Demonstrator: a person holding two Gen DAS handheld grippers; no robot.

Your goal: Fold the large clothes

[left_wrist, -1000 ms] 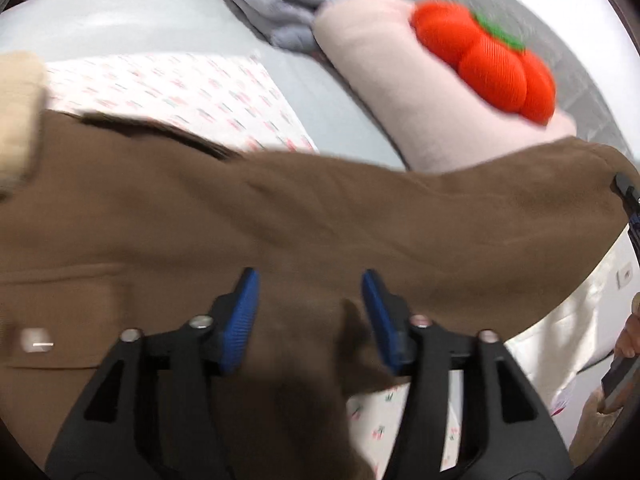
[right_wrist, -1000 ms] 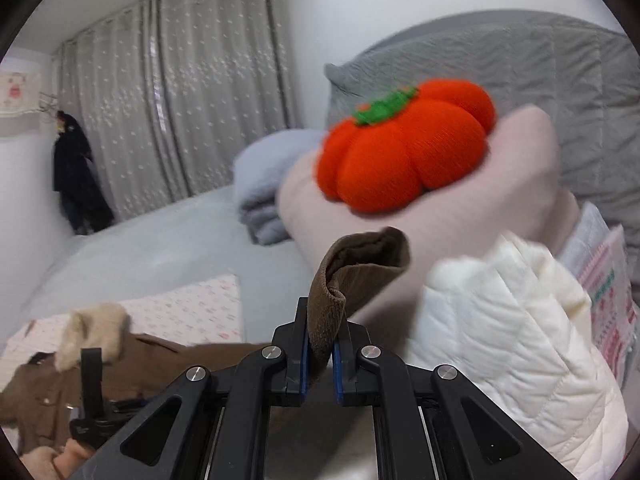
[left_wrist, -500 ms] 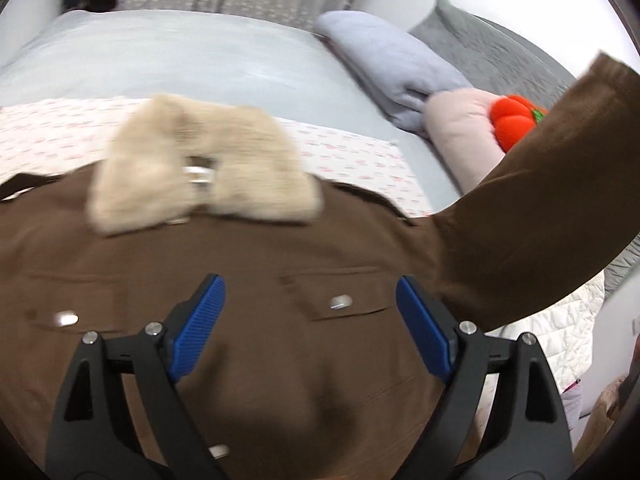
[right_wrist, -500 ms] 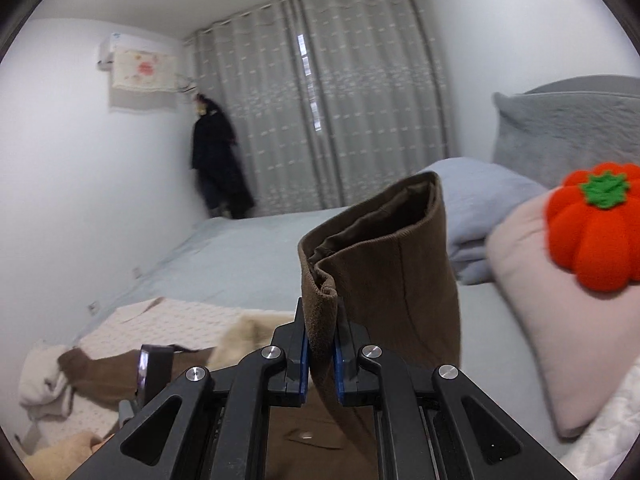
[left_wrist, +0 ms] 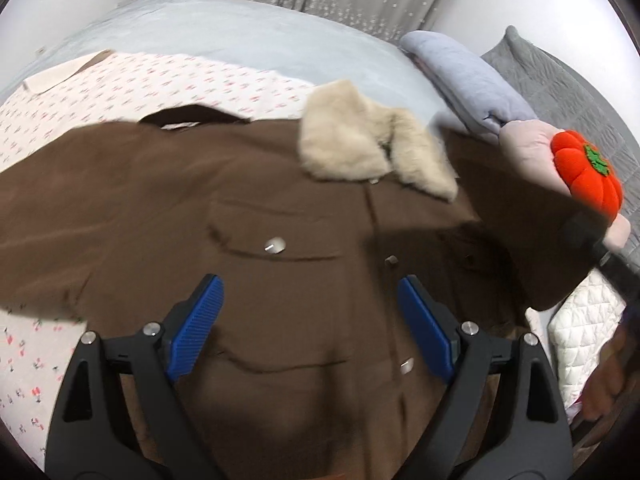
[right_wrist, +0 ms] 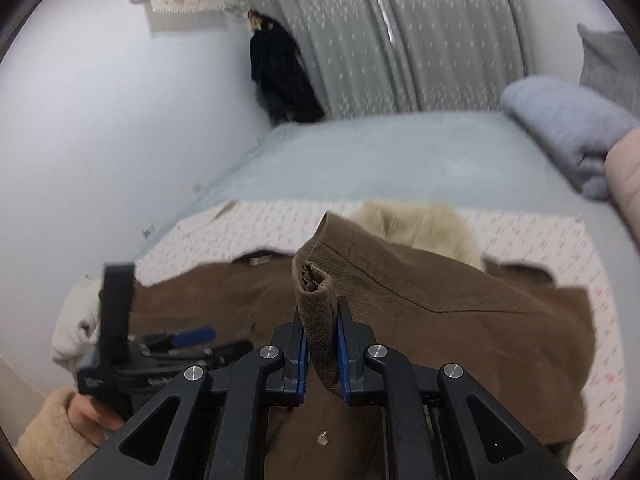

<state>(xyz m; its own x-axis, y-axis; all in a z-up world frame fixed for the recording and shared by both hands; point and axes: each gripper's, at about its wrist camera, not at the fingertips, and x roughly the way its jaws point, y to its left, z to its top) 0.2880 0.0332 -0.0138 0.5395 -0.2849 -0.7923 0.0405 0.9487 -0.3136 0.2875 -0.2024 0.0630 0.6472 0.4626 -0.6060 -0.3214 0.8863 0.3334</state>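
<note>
A brown jacket [left_wrist: 280, 216] with a cream fur collar [left_wrist: 368, 152] lies front up on a floral sheet [left_wrist: 132, 84] on the bed. My left gripper [left_wrist: 310, 328] is open and empty, hovering over the jacket's chest, below a pocket snap. My right gripper [right_wrist: 322, 356] is shut on the cuff of the brown sleeve [right_wrist: 316, 312] and holds it over the jacket body [right_wrist: 460, 320]. The left gripper also shows in the right wrist view [right_wrist: 192, 338], low at the left.
An orange pumpkin plush [left_wrist: 588, 176] rests on a pink pillow [left_wrist: 524, 140] at the right, beside a folded grey-blue blanket [left_wrist: 468, 80]. A white quilted cover [left_wrist: 580, 320] lies at the right edge. A dark coat [right_wrist: 280, 76] hangs by the curtains.
My right gripper has carried the sleeve cuff from near the pillows across and down over the jacket body. My left gripper has opened wider and shifted over the chest.
</note>
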